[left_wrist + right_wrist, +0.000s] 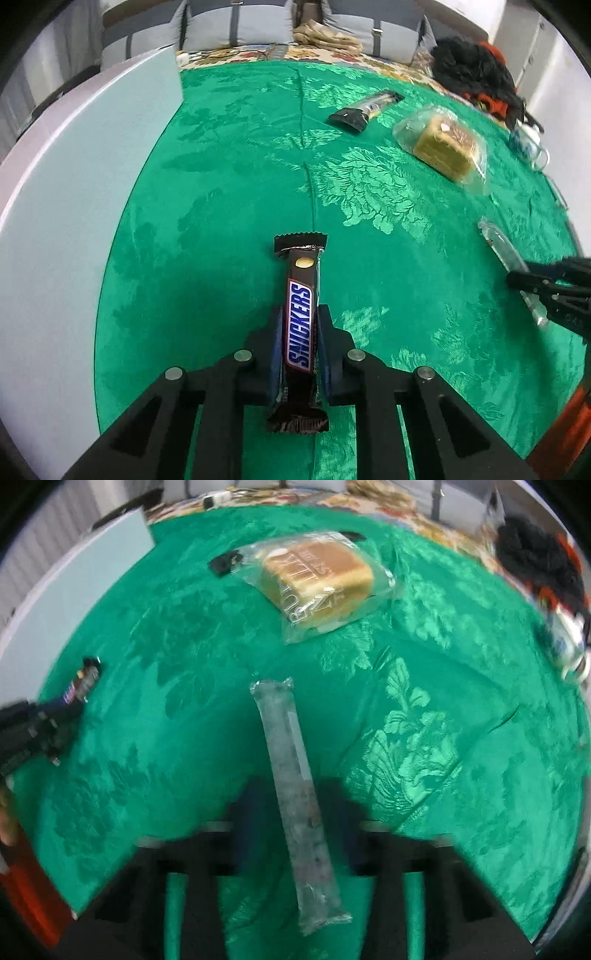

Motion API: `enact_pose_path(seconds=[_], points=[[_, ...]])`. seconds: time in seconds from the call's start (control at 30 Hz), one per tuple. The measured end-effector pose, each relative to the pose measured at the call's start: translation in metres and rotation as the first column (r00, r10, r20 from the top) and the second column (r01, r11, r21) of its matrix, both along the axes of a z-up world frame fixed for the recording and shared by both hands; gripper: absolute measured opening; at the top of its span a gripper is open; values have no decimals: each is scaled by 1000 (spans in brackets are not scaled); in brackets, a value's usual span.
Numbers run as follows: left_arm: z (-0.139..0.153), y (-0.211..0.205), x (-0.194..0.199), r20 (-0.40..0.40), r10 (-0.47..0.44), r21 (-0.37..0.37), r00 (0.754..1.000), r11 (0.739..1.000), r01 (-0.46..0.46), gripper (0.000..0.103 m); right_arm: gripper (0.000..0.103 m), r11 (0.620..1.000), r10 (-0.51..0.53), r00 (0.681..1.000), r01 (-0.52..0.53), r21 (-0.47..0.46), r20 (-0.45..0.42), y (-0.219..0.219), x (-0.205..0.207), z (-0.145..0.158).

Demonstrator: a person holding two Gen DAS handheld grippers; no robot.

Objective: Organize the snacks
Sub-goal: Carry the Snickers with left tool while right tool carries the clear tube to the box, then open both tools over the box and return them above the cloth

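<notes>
My left gripper (300, 314) is shut on a Snickers bar (301, 321), which points forward over the green tablecloth (221, 229). My right gripper (295, 790) is shut on a long clear-wrapped snack stick (291, 775); it shows at the right edge of the left wrist view (506, 254). A wrapped butter cake (443, 147) lies far right, and also shows ahead in the right wrist view (321, 579). A dark snack bar (365, 109) lies beyond it. The left gripper with the Snickers shows at the left in the right wrist view (55, 709).
A pale board (74, 203) covers the table's left side. A glass mug (532, 147) and a black and red bundle (476, 70) sit at the far right. A sofa with cushions (258, 26) stands behind the table.
</notes>
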State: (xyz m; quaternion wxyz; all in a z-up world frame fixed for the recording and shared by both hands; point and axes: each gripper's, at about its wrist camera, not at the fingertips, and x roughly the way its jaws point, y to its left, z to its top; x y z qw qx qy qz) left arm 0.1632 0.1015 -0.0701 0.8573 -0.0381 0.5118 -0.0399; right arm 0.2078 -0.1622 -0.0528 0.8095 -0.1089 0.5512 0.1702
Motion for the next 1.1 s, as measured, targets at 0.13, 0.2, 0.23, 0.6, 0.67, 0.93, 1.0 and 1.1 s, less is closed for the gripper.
enact_pose_path(seconds=[0.13, 0.2, 0.23, 0.6, 0.67, 0.93, 1.0, 1.1], points=[[16, 5, -21, 39, 15, -93, 999, 996, -11, 16, 19, 994, -59, 998, 60, 94, -12, -15, -16, 13], [30, 8, -31, 60, 24, -158, 998, 987, -14, 16, 19, 980, -89, 996, 92, 178, -24, -22, -24, 26], [37, 11, -35, 69, 28, -183, 997, 983, -15, 16, 19, 970, -99, 995, 104, 221, -33, -22, -25, 33], [157, 132, -66, 270, 165, -231, 949, 968, -102, 16, 19, 813, 12, 999, -33, 581, 41, 94, -28, 163], [161, 174, -66, 267, 225, -185, 937, 966, -179, 16, 19, 776, 73, 996, -95, 623, 60, 139, -30, 184], [120, 285, -71, 178, 398, -45, 900, 917, -397, 17, 19, 744, 207, 976, -203, 636, 68, 281, -26, 187], [105, 296, -73, 159, 430, -3, 888, 900, -436, 21, 22, 756, 220, 974, -201, 623, 46, 305, -26, 169], [85, 306, -76, 134, 476, 33, 869, 874, -484, 77, 55, 786, 217, 976, -181, 591, 11, 312, -27, 146]])
